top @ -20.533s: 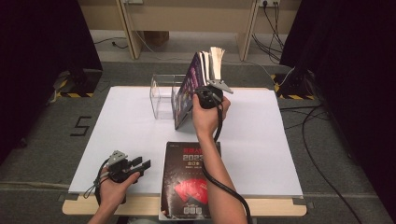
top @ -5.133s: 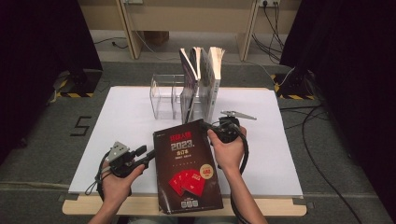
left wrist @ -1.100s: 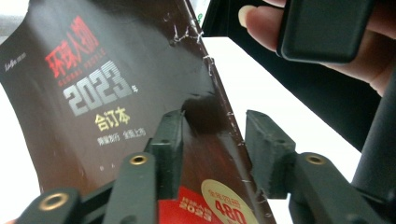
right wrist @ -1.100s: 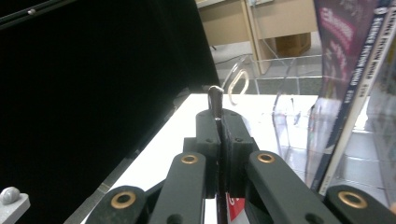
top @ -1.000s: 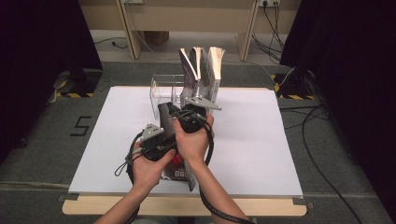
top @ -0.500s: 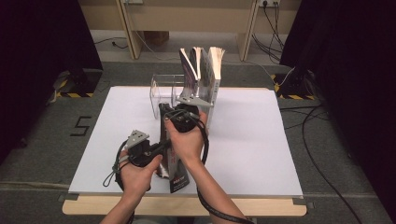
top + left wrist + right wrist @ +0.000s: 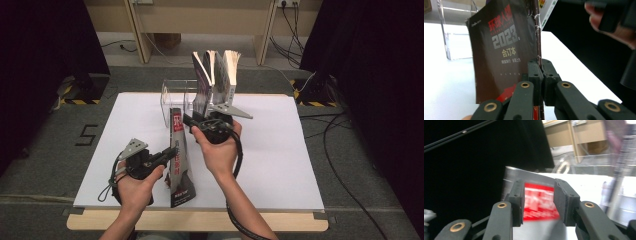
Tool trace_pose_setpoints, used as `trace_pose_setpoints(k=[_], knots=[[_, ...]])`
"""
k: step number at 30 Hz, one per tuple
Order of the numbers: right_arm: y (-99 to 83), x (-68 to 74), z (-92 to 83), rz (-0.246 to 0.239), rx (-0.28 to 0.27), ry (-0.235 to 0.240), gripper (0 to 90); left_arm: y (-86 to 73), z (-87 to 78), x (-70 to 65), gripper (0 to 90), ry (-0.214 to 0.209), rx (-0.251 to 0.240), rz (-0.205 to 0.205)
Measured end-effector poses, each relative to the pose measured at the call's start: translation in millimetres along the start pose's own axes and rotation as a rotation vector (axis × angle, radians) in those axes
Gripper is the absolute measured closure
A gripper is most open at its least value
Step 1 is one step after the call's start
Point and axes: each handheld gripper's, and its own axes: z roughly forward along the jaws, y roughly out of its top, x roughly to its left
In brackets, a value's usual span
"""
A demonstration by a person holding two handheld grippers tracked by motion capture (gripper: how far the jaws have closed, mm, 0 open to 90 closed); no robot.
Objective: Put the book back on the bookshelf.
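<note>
- Left tool (image 7: 167, 156) is clamping the lower edge of the dark magazine (image 7: 179, 155), jaws pressed together on it; clearest in the left gripper view (image 7: 540, 75).
- Magazine (image 7: 504, 52) is standing on edge on the white worktop (image 7: 300, 160), roughly upright, just in front of the clear acrylic rack (image 7: 172, 97).
- Cover is showing red Chinese characters at top, "2023" in large grey digits, then "合订本" in yellow; smaller lines below are too small to read.
- Right tool (image 7: 192, 121) is sitting at the magazine's top edge; its jaws have just been opening and are standing apart.
- In the right gripper view (image 7: 539, 202) the pads are not pressing anything; a blurred red-and-white printed patch is showing between them, text unreadable.
- Three more books (image 7: 216, 80) are standing fanned in the rack behind.
- A "5" (image 7: 86, 135) is marked on the floor left of the worktop.
</note>
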Motion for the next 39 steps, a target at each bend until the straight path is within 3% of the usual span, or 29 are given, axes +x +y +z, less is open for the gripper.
trace_pose_setpoints(k=[2, 7, 15, 21, 33, 39], knots=[[-6.2, -19.9, -11.5, 0.008, 0.007, -0.053, 61.6, 2.6, -6.2, 1.6, 87.0, -0.001, -0.006, 0.013], [-20.5, -53.1, -27.9, 0.051, 0.024, -0.125, 61.6, 5.6, -15.0, 5.1, 87.2, 0.004, -0.023, 0.022], [-40.2, -91.4, -57.0, 0.083, 0.03, -0.227, 61.7, 10.0, -26.3, 6.4, 87.2, 0.01, -0.048, 0.053], [-57.8, -109.6, -68.7, 0.111, 0.048, -0.281, 62.1, 14.7, -32.7, 9.3, 87.3, 0.003, -0.067, 0.074], [-94.8, -141.4, -76.5, 0.076, 0.082, -0.375, 59.4, 21.7, -38.6, 13.2, 87.4, -0.001, -0.098, 0.086], [-113.3, -156.2, -82.8, 0.093, 0.116, -0.402, 59.5, 30.9, -41.1, 14.1, 87.4, 0.017, -0.124, 0.103]])
